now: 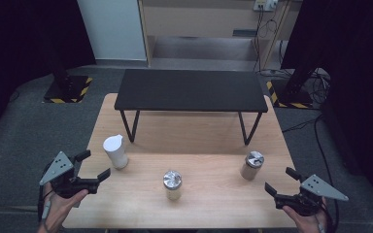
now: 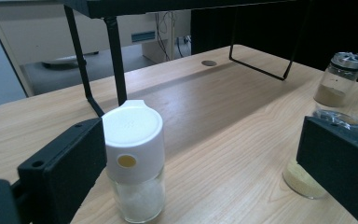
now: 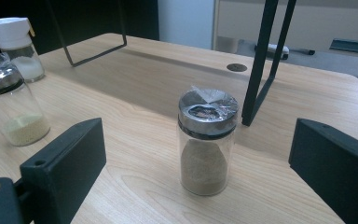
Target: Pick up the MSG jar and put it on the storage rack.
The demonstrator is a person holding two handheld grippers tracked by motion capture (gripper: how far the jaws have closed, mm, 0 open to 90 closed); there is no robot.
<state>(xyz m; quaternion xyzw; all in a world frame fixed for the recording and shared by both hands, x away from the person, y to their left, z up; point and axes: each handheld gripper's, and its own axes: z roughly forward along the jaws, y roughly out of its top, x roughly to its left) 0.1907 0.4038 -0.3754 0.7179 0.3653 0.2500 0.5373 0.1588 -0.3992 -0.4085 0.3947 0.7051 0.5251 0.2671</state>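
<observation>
Left gripper (image 1: 95, 167): lower left of high view, jaws spread wide, nothing between them yet; aimed at white-cap shaker.
White-cap shaker (image 1: 115, 151): upright on wooden table (image 1: 209, 141), left of centre in high view. In left gripper view (image 2: 135, 158) sits lower centre, just beside the left-hand jaw, well short of the right-hand one (so not centred for a squeeze). White grains inside, yellow dot on cap.
Right gripper (image 1: 279, 182): lower right of high view, jaws likewise released, empty.
Brown-spice jar (image 1: 251, 165): upright, right of centre, metal lid w/ plastic film. In right gripper view (image 3: 207, 140) stands mid-frame, roughly between the jaws but farther out, apart from both.
Middle jar (image 1: 172, 184): bottom centre of high view, yellowish powder, film over lid; untouched, between the two grippers.
Black shelf (image 1: 192, 90): upper centre, low stand on wire legs, top bare; prob. the place the jars go.
Step (judgement): approach, each gripper lined up w/ nearest jar.
Why open: wide gap lets jaws pass round the glass bodies below the lids.
Risk: left jaw nudging shaker over before closing.
</observation>
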